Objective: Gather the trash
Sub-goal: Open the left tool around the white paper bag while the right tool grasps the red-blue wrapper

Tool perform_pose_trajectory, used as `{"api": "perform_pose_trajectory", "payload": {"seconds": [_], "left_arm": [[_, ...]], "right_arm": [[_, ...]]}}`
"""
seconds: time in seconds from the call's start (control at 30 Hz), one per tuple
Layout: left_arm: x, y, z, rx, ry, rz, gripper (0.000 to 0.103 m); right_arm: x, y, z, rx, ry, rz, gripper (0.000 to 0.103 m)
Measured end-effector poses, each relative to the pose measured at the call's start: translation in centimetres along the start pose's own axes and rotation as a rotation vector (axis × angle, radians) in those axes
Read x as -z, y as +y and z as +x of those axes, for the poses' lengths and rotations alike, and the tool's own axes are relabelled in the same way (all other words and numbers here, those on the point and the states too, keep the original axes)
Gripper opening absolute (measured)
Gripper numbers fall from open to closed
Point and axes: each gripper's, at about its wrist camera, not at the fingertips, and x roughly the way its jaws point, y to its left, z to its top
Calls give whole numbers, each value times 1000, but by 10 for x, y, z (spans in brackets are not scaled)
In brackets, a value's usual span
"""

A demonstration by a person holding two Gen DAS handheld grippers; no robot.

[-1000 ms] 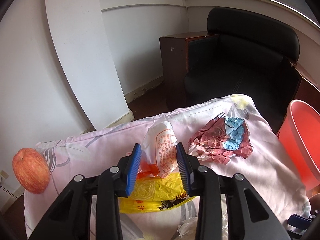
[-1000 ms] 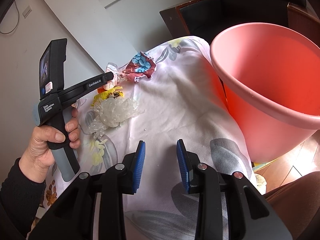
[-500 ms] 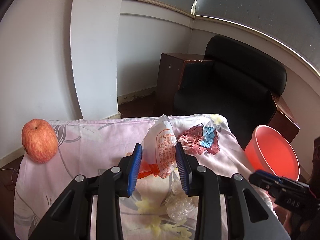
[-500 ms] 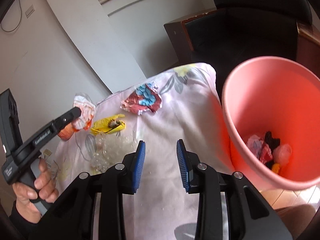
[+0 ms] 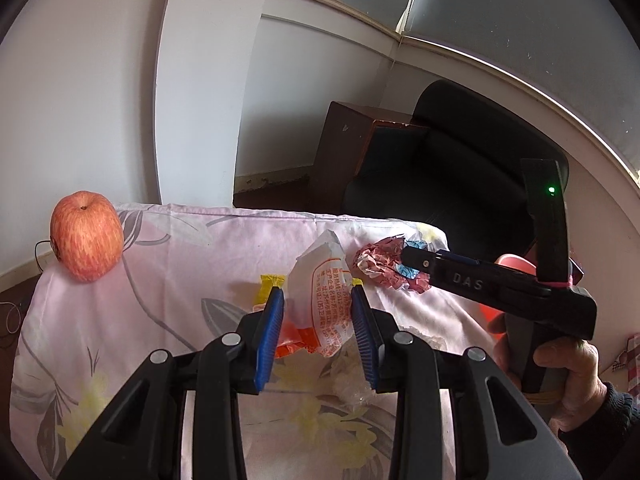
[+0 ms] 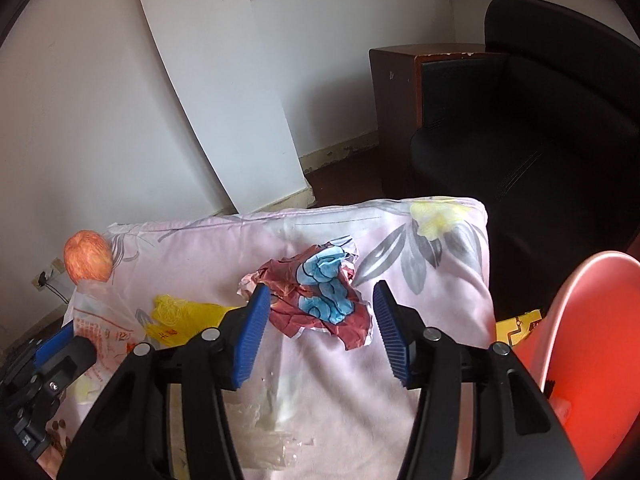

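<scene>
An apple (image 5: pixel 86 236) rests at the left of the cloth-covered desk (image 5: pixel 192 264). The left gripper (image 5: pixel 318 330) grasps a white printed wrapper (image 5: pixel 320 300). The right gripper (image 6: pixel 318 334), jaws just opened and released, straddles a crumpled red-and-blue wrapper (image 6: pixel 320 292). A red bucket (image 6: pixel 592 328) stands right.

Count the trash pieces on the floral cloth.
4, perhaps more hidden: white wrapper in the left hand-held gripper, yellow bag, red-blue crumpled paper, clear plastic nearest.
</scene>
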Motion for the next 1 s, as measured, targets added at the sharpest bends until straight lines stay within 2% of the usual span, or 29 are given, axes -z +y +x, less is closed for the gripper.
{"api": "perform_pose_trajectory", "payload": {"seconds": [0.27,0.3,0.33,0.37,0.4,0.43,0.73,1.0], "left_arm": [[1,2,1,3,5,-13,34],[1,2,1,3,4,-14,34],[2,2,0,3,3,-15,34],[2,1,0,3,3,-16,34],[2,1,-1,3,2,-17,34],[2,0,-1,5,1,-17,34],[2,-16,-15,23,-21,-5,34],[-3,-51,-25,84,-45,34,34]], "right_arm": [[-1,15,21,26,14,-88,54],[0,15,21,23,11,-96,47],[1,15,21,16,11,-101,30],[3,15,22,12,21,-109,26],[4,15,21,12,26,-113,14],[6,16,20,14,24,-117,9],[15,15,-36,-54,-81,-82,6],[31,6,-103,-15,-184,-45,6]]}}
